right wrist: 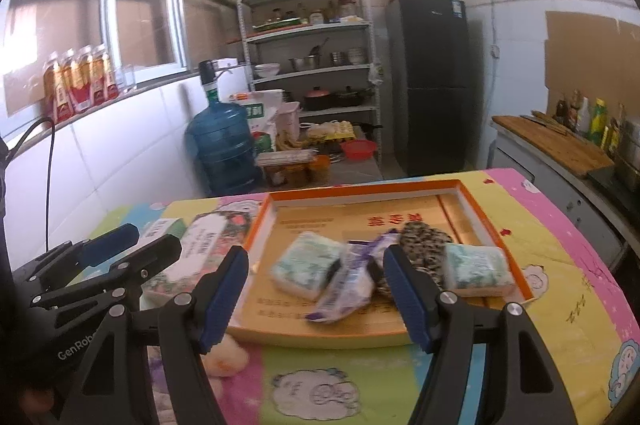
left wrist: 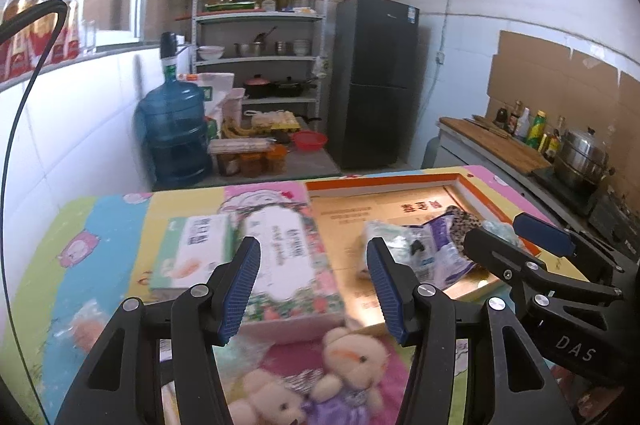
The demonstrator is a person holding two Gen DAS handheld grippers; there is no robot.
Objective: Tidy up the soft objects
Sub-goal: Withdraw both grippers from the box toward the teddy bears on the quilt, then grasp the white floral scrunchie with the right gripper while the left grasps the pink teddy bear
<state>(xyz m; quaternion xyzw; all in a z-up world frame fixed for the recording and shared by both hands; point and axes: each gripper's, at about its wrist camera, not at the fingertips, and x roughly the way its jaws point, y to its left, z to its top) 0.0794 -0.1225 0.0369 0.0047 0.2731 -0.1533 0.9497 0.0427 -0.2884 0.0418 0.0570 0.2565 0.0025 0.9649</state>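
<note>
Hovering above a table covered in a pastel cartoon mat point(right wrist: 560, 265), two hand-held grippers point toward a kitchen wall. The left gripper point(left wrist: 312, 289) has its blue-padded fingers spread wide apart, holding nothing. Beneath it, at six o'clock in the left wrist view, lie two plush bears point(left wrist: 320, 381), pale pink, one dressed in purple. Just beyond its fingers rests a floral tissue pack point(left wrist: 288, 257), with a green and white tissue pack point(left wrist: 192, 249) touching it at nine o'clock.

The right gripper point(right wrist: 316, 295) is likewise wide open and empty. Ahead of it sits a shallow orange-rimmed tray point(right wrist: 472, 201). Inside the tray, from nine o'clock to three o'clock, lie a green-patterned tissue pack point(right wrist: 308, 263), a white and purple soft packet point(right wrist: 348, 285), a leopard-print cloth point(right wrist: 424, 245), and a second green-patterned tissue pack point(right wrist: 476, 269), all crowded together and touching.

Past the table, at twelve o'clock, stand a metal shelf rack point(right wrist: 312, 65) of cookware, a dark fridge point(right wrist: 436, 85), and, at ten o'clock, a blue water jug point(right wrist: 222, 145).
</note>
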